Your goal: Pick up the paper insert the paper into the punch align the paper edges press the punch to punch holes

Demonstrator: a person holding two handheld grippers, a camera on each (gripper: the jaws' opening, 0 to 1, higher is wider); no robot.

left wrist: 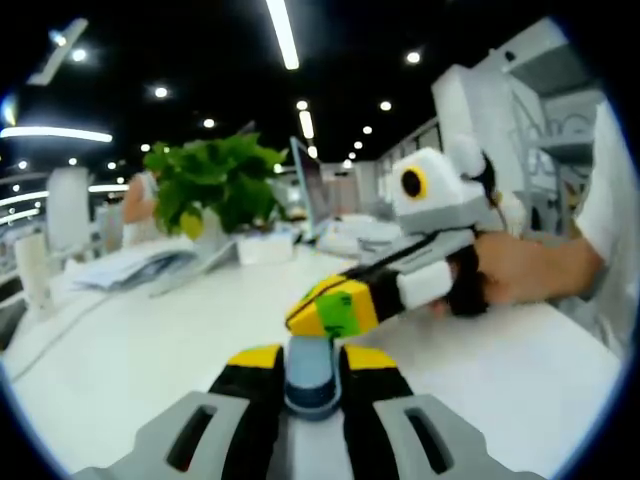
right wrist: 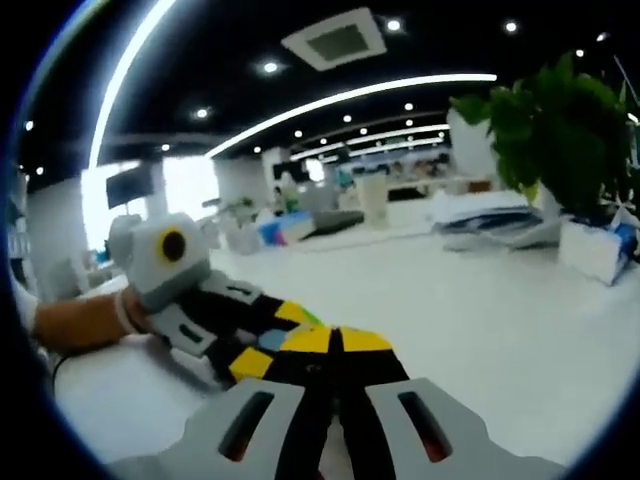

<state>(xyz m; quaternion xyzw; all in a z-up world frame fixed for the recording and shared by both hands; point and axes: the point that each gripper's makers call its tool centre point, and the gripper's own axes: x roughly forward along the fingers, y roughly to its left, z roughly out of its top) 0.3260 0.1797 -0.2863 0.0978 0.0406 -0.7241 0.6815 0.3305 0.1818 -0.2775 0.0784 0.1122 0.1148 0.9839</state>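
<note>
We find the left gripper (left wrist: 314,368) low over a white table (left wrist: 150,350), its yellow-tipped jaws closed on a small blue-grey object (left wrist: 311,375) that sits between them; we cannot tell what that object is, though it may be part of the punch. The right gripper (left wrist: 335,305) enters the left gripper view from the right, held in a person's hand (left wrist: 515,268), and its yellow and green tips rest just above the blue-grey object.

In the right gripper view, the right gripper (right wrist: 330,345) has its jaws drawn together, with only a thin dark seam between the yellow tips. Nothing is seen between them there. The left gripper (right wrist: 262,345) comes in from the left of that view, held in a hand (right wrist: 85,320), with its tips touching or just beside those of the right gripper.

We cannot make out the sheet of paper at the grippers. A green potted plant (left wrist: 215,185) stands well back on the table, beside a stack of papers (left wrist: 130,265). Ceiling lights (left wrist: 283,32) run overhead.
</note>
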